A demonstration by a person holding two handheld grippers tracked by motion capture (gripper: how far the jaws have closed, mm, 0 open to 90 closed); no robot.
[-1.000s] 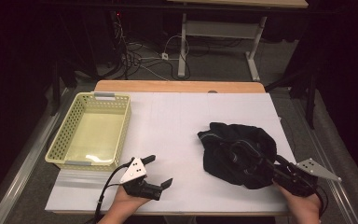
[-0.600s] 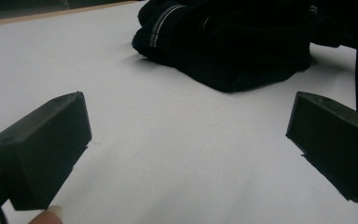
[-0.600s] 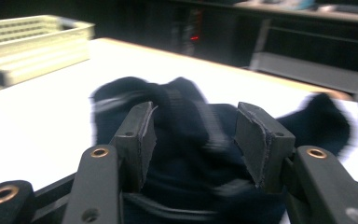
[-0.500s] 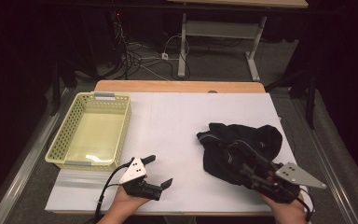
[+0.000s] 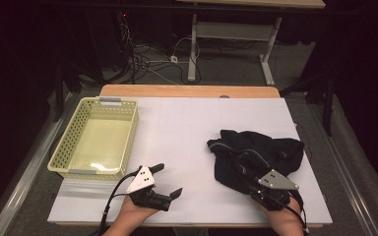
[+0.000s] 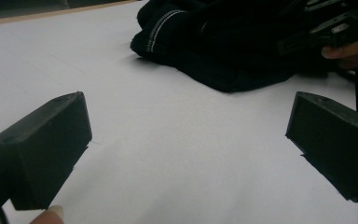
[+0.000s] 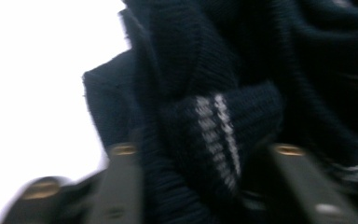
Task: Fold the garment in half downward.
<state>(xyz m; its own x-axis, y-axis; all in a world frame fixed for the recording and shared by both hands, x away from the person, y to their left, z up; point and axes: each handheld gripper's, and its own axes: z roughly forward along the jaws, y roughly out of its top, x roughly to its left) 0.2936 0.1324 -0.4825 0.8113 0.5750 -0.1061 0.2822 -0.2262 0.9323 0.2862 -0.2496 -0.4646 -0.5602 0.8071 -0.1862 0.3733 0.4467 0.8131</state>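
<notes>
My right gripper (image 5: 256, 181) had just been closing on a striped cuff fold of the knit sweater (image 7: 214, 135); a shallow pinch risked slipping. Left gripper (image 5: 166, 181) gaped open over the bench (image 5: 187, 132).

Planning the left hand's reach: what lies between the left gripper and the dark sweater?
Nothing: bare white table separates the left gripper from the sweater, in the high view and the left gripper view.

Right gripper (image 7: 200, 186) view blurred
</notes>
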